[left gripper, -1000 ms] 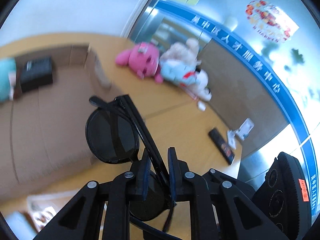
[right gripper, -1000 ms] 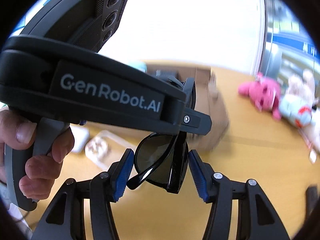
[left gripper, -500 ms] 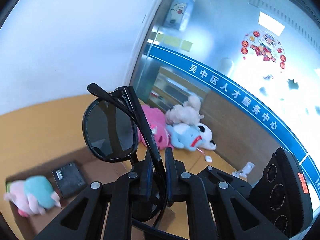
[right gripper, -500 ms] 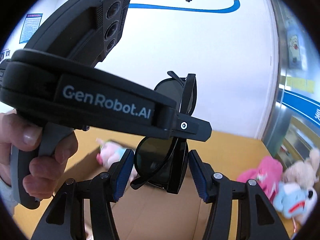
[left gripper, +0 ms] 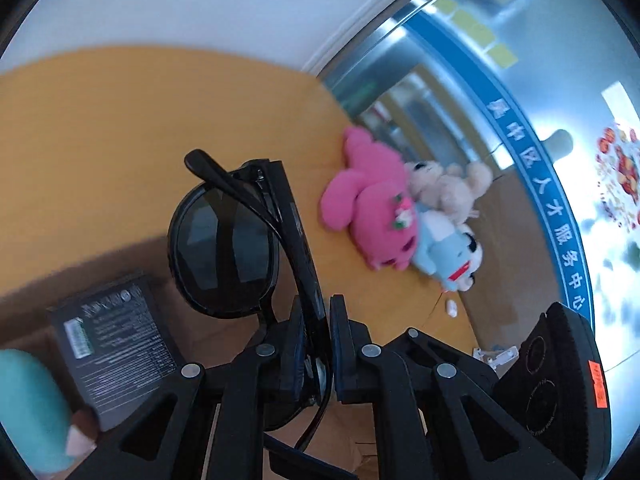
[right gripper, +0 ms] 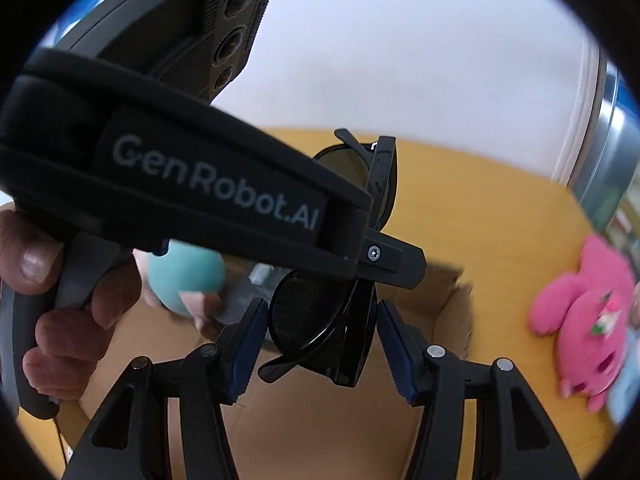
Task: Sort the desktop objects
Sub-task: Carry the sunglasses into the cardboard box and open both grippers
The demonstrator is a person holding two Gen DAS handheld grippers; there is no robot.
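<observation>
The left tongs (left gripper: pixel 314 344) are clamped tight on the folded sunglasses (left gripper: pixel 224 240), pinching them near the bridge so one lens sticks up ahead of the pads and the folded arms lie along the frame; gripping that stiff part probably keeps the pair from swinging while it is carried. The right tongs (right gripper: pixel 320 340) stand partly apart with the lower lens hanging between their blue pads (right gripper: pixel 246 340), which do not appear to press on it, so they look ready to steady the pair rather than carry it. The sunglasses hang in the air above the open cardboard box (right gripper: pixel 452 320) on the table (left gripper: pixel 120 120), likely so they can be dropped in beside the dark packet (left gripper: pixel 112 344) and the teal soft toy (left gripper: pixel 28 408) already inside. The pink plush (left gripper: pixel 376 216) and its pale companions lie on the table by the glass wall, outside the box

Compared with half a second earlier, the view has tipped down from the wall toward the table, the box contents sit closer and lower left, and both grips look unchanged
</observation>
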